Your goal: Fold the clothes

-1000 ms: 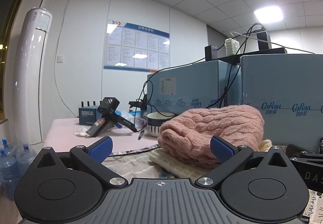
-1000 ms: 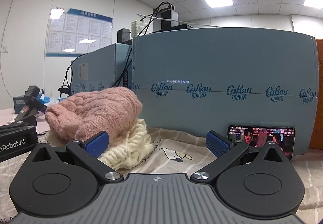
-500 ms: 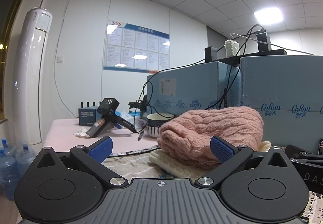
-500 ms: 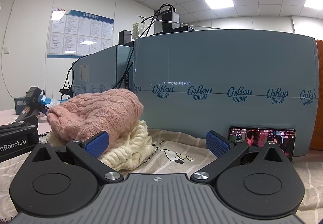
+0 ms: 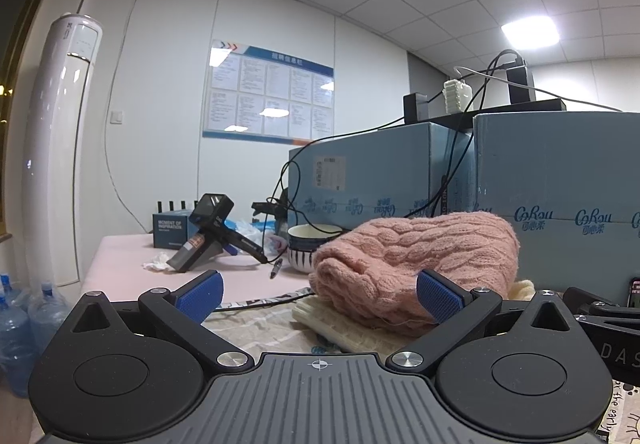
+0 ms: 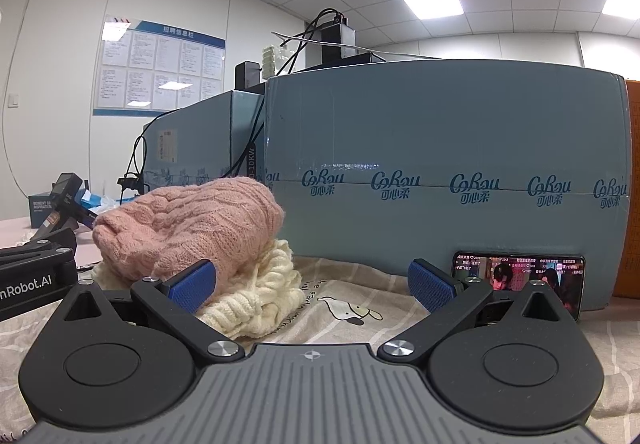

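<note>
blue-padded left hand-held gripper (image 5: 318, 294) and right hand-held gripper (image 6: 311, 284) both gape wide, empty, low over the printed cloth (image 6: 360, 296). ahead, the pink knit sweater (image 6: 192, 228) lies bundled on a cream knit (image 6: 256, 296) against blue cartons (image 6: 440, 164). folding looks unstarted; next, grip its edges.

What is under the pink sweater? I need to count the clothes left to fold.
Under the pink sweater lies a cream knit, its edge showing. Anything deeper is covered.

I see a chunky cable-knit pink sweater (image 6: 188, 228), woolly and matt; under it, at my 6 o'clock, a cream knit (image 6: 256, 296); blue fingertip pads (image 5: 438, 294) look finely textured.
</note>
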